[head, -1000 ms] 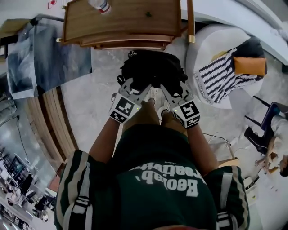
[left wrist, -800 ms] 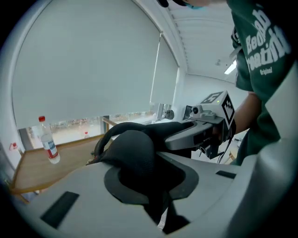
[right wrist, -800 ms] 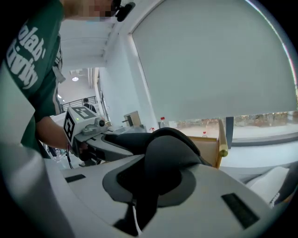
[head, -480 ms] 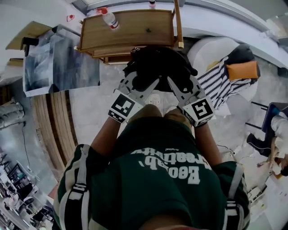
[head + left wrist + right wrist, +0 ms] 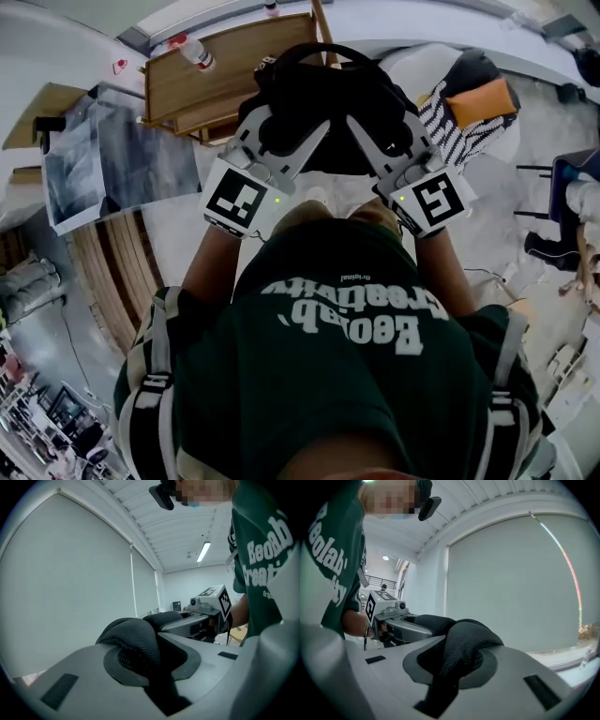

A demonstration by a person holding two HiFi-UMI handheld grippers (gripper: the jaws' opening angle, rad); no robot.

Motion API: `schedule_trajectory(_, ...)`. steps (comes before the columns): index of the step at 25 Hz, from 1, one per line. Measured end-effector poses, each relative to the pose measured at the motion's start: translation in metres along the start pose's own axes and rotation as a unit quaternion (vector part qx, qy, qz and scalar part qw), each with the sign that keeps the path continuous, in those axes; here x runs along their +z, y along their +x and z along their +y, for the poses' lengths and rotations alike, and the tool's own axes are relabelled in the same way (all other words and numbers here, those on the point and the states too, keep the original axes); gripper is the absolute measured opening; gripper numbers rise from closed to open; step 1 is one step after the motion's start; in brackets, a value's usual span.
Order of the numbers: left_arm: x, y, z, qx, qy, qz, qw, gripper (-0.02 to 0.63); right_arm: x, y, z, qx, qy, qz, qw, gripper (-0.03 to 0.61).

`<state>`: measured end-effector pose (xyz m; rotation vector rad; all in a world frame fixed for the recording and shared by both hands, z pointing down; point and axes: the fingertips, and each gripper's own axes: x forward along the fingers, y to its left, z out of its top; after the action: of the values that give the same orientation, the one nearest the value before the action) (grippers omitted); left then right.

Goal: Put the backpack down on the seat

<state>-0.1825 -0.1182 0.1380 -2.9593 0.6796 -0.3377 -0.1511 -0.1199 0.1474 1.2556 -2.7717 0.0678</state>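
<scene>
**Backpack held up between tabletop and seat, both hand-held grippers clamped on its straps**

Room to move is narrow at the top of the head view. The wooden tabletop (image 5: 234,66) fills the upper left, with a bottle (image 5: 192,52) lying near its far left corner. Its near edge runs just beside the backpack (image 5: 323,103). The white rounded seat (image 5: 417,61) curves in from the upper right. It carries a striped cloth (image 5: 450,122) and an orange cushion (image 5: 483,98), so only its rim is bare. Pale floor (image 5: 173,220) lies open at centre left, bordered by a large printed sheet (image 5: 103,173) and wooden slats (image 5: 103,272) along the left edge.

The black backpack sits at upper centre, in front of the person's chest and between tabletop and seat. From this steep angle it seems to hang clear of both, though its right side overlaps the seat's rim in the picture.

The left hand-held gripper (image 5: 286,131) reaches into the backpack's lower left and the right hand-held gripper (image 5: 380,127) into its lower right, the two angled towards each other. In the left gripper view the jaws (image 5: 150,656) are pressed together on a padded mesh strap (image 5: 136,641), which bulges up out of the gap. The right gripper view shows the same: the jaws (image 5: 454,667) pinch a second mesh strap (image 5: 466,641), which loops over them. Each gripper view shows the other hand-held gripper just beside it.
</scene>
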Motion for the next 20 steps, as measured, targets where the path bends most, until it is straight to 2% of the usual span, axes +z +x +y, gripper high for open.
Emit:
schedule_trajectory(4,0.007,0.018,-0.012,-0.041,0.005,-0.013,0.999,0.09,-0.002,-0.018,-0.012,-0.04,0.007,-0.002,0.999,0.078)
schedule_trajectory(7,0.014,0.044,-0.038,-0.064,-0.007,-0.015,0.9978,0.091,-0.002,-0.05,-0.029,-0.059,0.003,-0.014,0.998,0.078)
schedule_trajectory(13,0.035,0.111,-0.12,-0.135,0.001,-0.015,0.9907,0.092,-0.015,-0.151,-0.072,-0.127,0.017,-0.017,0.992,0.078)
schedule_trajectory(20,0.067,0.181,-0.218,-0.188,0.004,-0.021,0.9818,0.092,-0.018,-0.27,-0.114,-0.188,0.014,-0.019,0.982,0.078)
